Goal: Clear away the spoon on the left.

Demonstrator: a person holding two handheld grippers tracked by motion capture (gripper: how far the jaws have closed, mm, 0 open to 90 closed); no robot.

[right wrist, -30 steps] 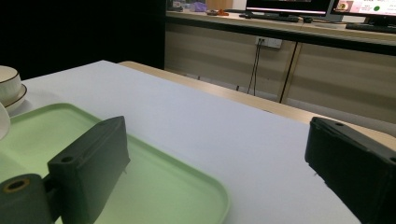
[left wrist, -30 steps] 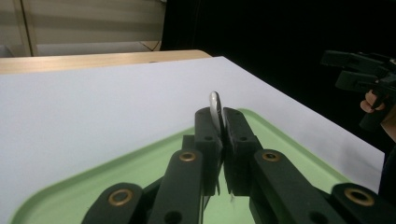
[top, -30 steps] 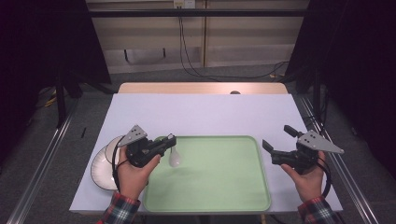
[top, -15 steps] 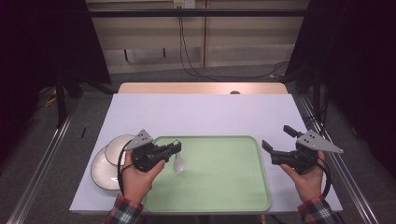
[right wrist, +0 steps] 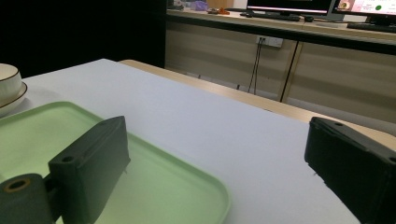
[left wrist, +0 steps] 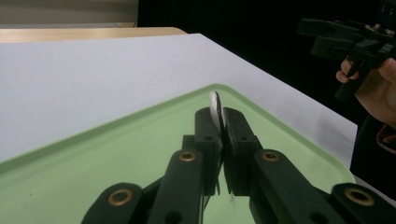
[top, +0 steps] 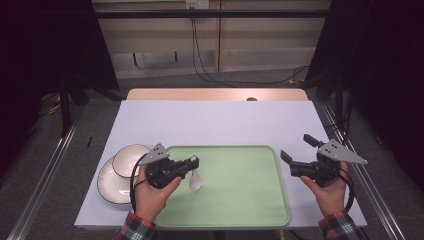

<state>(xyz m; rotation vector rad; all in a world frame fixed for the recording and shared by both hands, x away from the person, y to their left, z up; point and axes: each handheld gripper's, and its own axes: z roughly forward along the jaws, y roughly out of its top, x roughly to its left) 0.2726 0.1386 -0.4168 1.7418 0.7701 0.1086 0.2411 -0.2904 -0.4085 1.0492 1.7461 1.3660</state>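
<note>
**Spoon gripped over the tray's left edge**

While your left gripper [top: 192,164] clenches a white spoon [top: 195,180] by its handle, the bowl hangs down just inside the left edge of the green tray [top: 235,210]; whether it touches the tray you cannot tell. Beyond that edge, two stacked dishes [top: 120,170] sit near the table's front-left corner. Your right gripper [top: 296,152] stands released off the tray's right edge. Most of the tray lies bare between both grippers.
</note>
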